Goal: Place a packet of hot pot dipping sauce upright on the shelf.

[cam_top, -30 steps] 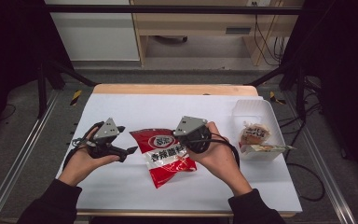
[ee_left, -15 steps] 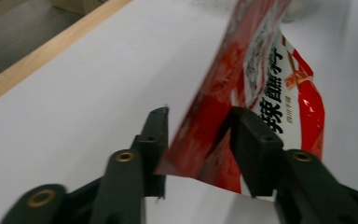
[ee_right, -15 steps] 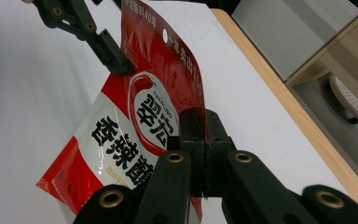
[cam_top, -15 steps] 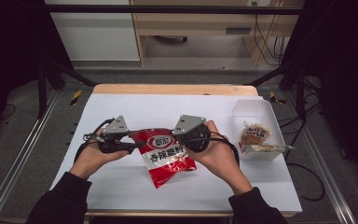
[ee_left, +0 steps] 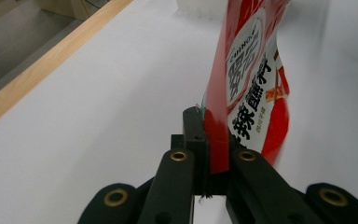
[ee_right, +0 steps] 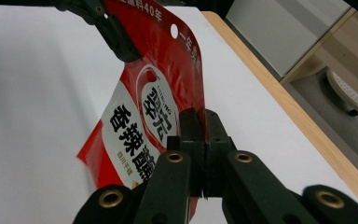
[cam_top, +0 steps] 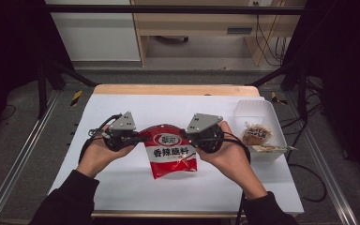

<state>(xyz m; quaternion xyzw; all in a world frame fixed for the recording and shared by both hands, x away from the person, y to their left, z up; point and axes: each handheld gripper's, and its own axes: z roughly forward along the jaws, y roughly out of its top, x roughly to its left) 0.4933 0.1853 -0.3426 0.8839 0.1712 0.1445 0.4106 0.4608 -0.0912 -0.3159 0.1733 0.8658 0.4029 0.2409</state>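
A red seasoning packet (cam_top: 171,151) with white label hangs over the white table cover, held at its two top corners. My left gripper (cam_top: 142,138) has just been closing and is now shut on the packet's left edge; in the left gripper view the jaws (ee_left: 208,128) pinch the red film of the packet (ee_left: 247,84). My right gripper (cam_top: 188,138) is shut on the right top corner. In the right gripper view its jaws (ee_right: 204,125) clamp the packet (ee_right: 149,107), and the left gripper (ee_right: 107,23) grips the far corner.
A white tray (cam_top: 262,110) at the table's right holds a wrapped bun (cam_top: 255,134) and a flat sachet (cam_top: 272,148). The wooden table edge (cam_top: 173,89) runs along the back. White cover (cam_top: 122,187) stretches in front of the hands.
The left gripper moved right and slightly up to the packet's left top corner and closed on it. The right gripper kept its grip and stayed in place.
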